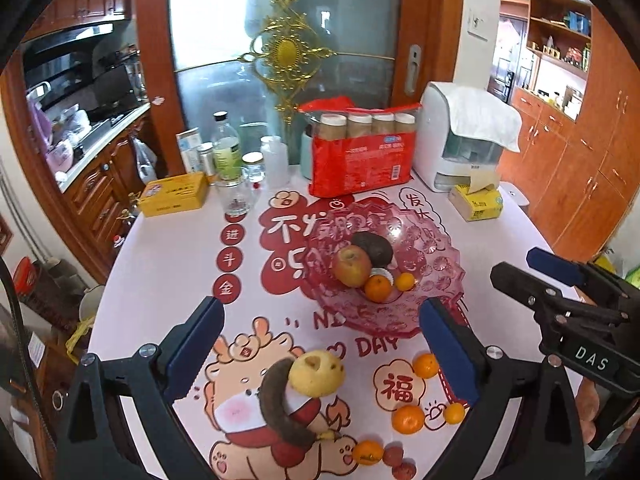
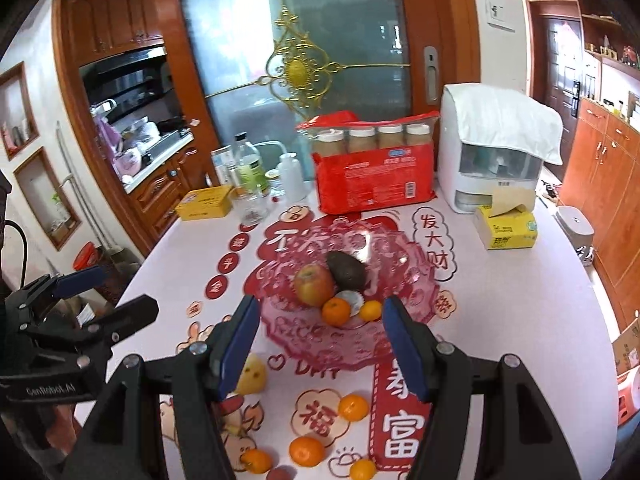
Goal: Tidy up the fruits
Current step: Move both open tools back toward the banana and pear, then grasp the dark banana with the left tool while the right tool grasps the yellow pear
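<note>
The pink glass bowl [image 1: 436, 276] sits on the table [image 1: 168, 264] ahead of both tongs and holds an apple [image 1: 352, 266], a dark avocado [image 1: 372, 246], 2 small oranges [image 1: 378, 288] and a white ruffled paper cup [image 2: 350, 300]. The avocado's long axis slants from upper left to lower right in both views; the apple stands with its stem end up.

Nearer, between the jaws of the left tongs [image 1: 324, 354], a yellow pear [image 1: 316, 372] lies with its dimpled end facing the camera, touching a blackened banana [image 1: 280, 404] whose curved length runs away from the pear toward the camera. Just inside and past the right jaw lie loose mandarins [image 1: 408, 418]; at the bottom edge are another mandarin and 2 lychees [image 1: 394, 456].

The left tongs stand wide open, holding nothing. The right tongs [image 2: 316, 344] are parted about halfway, also empty, framing the bowl's near rim; the pear peeks from behind their left jaw.

Beyond the bowl stand a red pack of 4 jars [image 1: 364, 152], a white appliance [image 1: 452, 140] draped with a cloth, a tissue box [image 1: 476, 202], a yellow box [image 1: 174, 194], a drinking glass [image 1: 236, 194] and bottles [image 1: 226, 148]. Nothing lies between the tongs and the loose fruit.
</note>
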Available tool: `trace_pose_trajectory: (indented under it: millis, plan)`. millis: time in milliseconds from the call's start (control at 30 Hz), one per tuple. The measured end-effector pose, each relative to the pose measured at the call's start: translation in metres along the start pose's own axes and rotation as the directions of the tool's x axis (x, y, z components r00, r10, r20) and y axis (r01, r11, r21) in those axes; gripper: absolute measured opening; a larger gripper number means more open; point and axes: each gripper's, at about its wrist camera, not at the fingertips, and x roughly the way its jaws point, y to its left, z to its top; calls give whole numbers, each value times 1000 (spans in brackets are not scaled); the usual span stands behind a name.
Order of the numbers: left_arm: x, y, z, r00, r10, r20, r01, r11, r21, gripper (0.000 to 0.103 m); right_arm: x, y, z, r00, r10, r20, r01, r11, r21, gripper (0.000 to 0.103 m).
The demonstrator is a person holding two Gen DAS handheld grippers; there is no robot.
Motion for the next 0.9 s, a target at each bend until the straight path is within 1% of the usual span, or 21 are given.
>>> trace_pose_trajectory:
  millis: [267, 467, 533, 667, 800, 900]
  plan:
    - [-20, 22, -23, 997, 71, 24, -70, 997, -28, 98, 3, 21, -15, 998, 56, -32, -57, 998, -16, 64]
    - [-9, 45, -40, 994, 112, -9, -113, 991, -70, 98, 22, 37, -28, 994, 81, -77, -83, 996, -26, 64]
    - [2, 51, -48, 992, 120, -33, -122, 990, -74, 98, 32, 41, -33, 992, 87, -96, -90, 996, -26, 64]
    - [36, 63, -70, 987, 105, -120, -116, 989, -91, 98, 56, 51, -43, 985, 97, -143, -102, 994, -26, 64]
    - [78, 69, -100, 972, 94, -214, -118, 987, -106, 98, 83, 54, -54, 975, 106, -196, -111, 994, -14, 64]
    - [111, 73, -123, 954, 91, -285, -129, 985, -119, 98, 105, 55, -64, 966, 108, -236, -113, 994, -6, 64]
